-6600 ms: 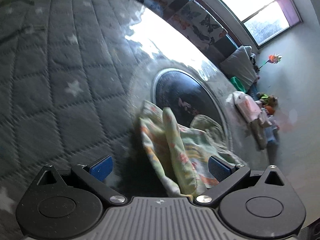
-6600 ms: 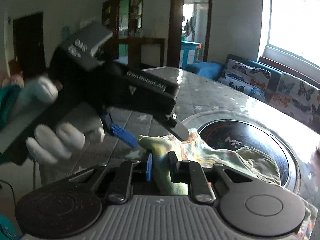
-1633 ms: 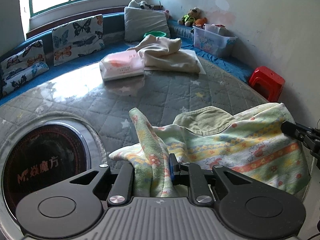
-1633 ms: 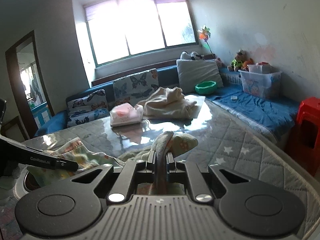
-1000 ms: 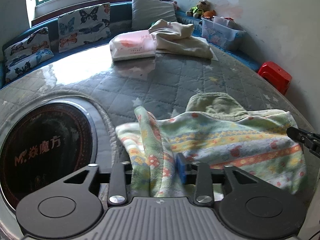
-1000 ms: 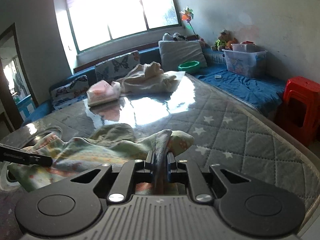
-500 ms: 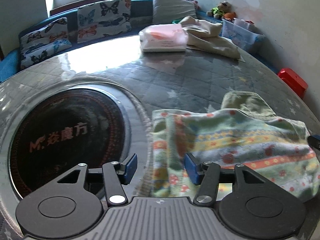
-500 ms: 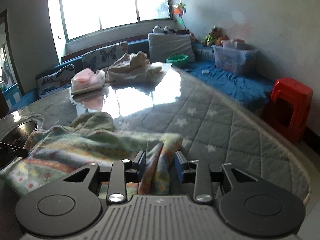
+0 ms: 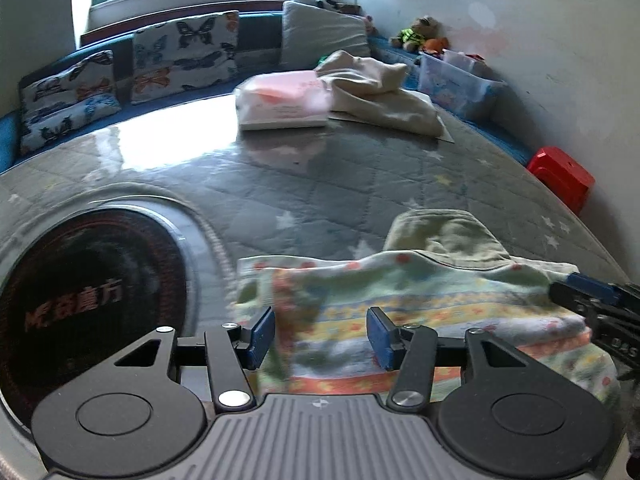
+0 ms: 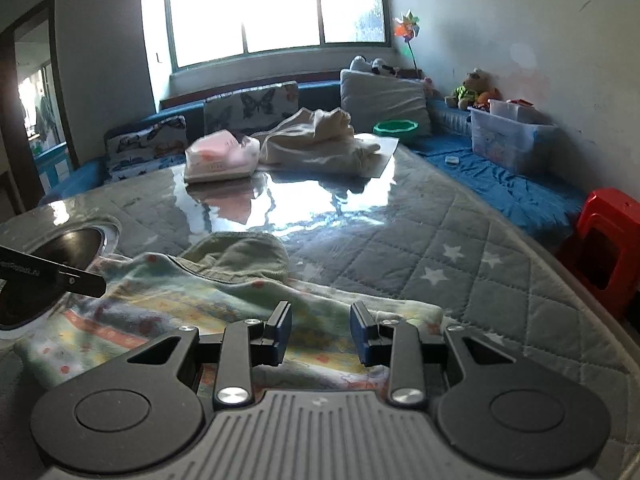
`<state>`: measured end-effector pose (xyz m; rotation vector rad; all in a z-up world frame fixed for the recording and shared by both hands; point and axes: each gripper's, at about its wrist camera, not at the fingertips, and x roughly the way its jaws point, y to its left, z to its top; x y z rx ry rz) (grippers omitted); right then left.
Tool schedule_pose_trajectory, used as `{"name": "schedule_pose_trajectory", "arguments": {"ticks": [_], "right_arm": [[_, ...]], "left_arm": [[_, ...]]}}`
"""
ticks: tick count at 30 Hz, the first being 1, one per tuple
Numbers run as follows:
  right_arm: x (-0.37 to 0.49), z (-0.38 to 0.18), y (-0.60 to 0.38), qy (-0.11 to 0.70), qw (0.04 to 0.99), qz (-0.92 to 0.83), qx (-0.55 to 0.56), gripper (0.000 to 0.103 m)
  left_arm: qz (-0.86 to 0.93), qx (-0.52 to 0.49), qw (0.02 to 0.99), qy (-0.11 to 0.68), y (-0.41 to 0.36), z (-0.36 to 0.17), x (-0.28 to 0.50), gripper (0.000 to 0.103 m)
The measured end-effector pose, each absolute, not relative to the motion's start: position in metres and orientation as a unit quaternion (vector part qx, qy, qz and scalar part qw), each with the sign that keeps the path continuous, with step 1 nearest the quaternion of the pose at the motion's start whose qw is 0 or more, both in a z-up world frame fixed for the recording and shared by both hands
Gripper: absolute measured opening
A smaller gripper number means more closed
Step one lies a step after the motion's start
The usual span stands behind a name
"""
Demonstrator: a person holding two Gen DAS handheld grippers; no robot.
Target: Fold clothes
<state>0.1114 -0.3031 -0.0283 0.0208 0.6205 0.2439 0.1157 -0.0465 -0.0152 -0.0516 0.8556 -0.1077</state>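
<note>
Surface: a round worktop under a grey quilted cover with pale stars and a glossy clear sheet that mirrors the window; a dark round plate with orange lettering is set into it.
Room: a bright window, a blue bench with butterfly cushions, a grey pillow, a clear storage box, soft toys, a red stool.
Far side of worktop: a pink-and-white packet just beside a heap of cream cloth.
Garment: a soft, towel-like piece, pale green with orange and yellow flowered stripes and a plain olive part at its far edge, spread flat on the worktop beside the dark plate.
Left hand-held gripper: blue-padded fingers wide apart, gripping nothing, over the garment's left end.
Right hand-held gripper: fingers likewise spread, empty, above the garment's right end.
</note>
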Motion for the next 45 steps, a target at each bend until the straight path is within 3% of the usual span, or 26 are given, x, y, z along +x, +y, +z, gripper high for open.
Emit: {"name": "schedule_pose_trajectory", "arguments": {"ticks": [5,8,16,18,28,34,36,40,45], "right_arm": [[0.116,-0.036,-0.301,0.320,0.940,0.114,0.000,0.035],[0.111,-0.031,-0.297,0.315,0.942,0.118,-0.006,0.045],[0.087,-0.024,-0.281,0.313,0.939,0.141,-0.012,0.053],[0.080,-0.025,-0.278,0.316,0.938,0.145,-0.013,0.058],[0.044,-0.028,-0.270,0.315,0.939,0.139,-0.019,0.063],[0.031,-0.030,-0.272,0.317,0.939,0.133,-0.010,0.071],[0.028,-0.028,-0.273,0.315,0.940,0.130,-0.009,0.080],[0.023,-0.025,-0.273,0.313,0.941,0.127,-0.009,0.086],[0.015,-0.023,-0.272,0.312,0.942,0.123,-0.007,0.103]], "left_arm": [[-0.053,-0.019,0.905,0.422,-0.055,-0.023,0.123,0.054],[-0.059,-0.018,0.907,0.416,-0.056,-0.018,0.119,0.055],[-0.078,-0.004,0.909,0.410,-0.067,-0.015,0.097,0.058],[-0.080,0.001,0.909,0.410,-0.070,-0.016,0.091,0.060],[-0.087,0.023,0.910,0.404,-0.077,-0.020,0.060,0.068],[-0.087,0.035,0.911,0.402,-0.081,-0.022,0.047,0.078],[-0.087,0.035,0.910,0.403,-0.082,-0.022,0.044,0.082],[-0.088,0.040,0.910,0.404,-0.086,-0.022,0.036,0.088],[-0.090,0.040,0.909,0.404,-0.089,-0.022,0.028,0.094]]}}
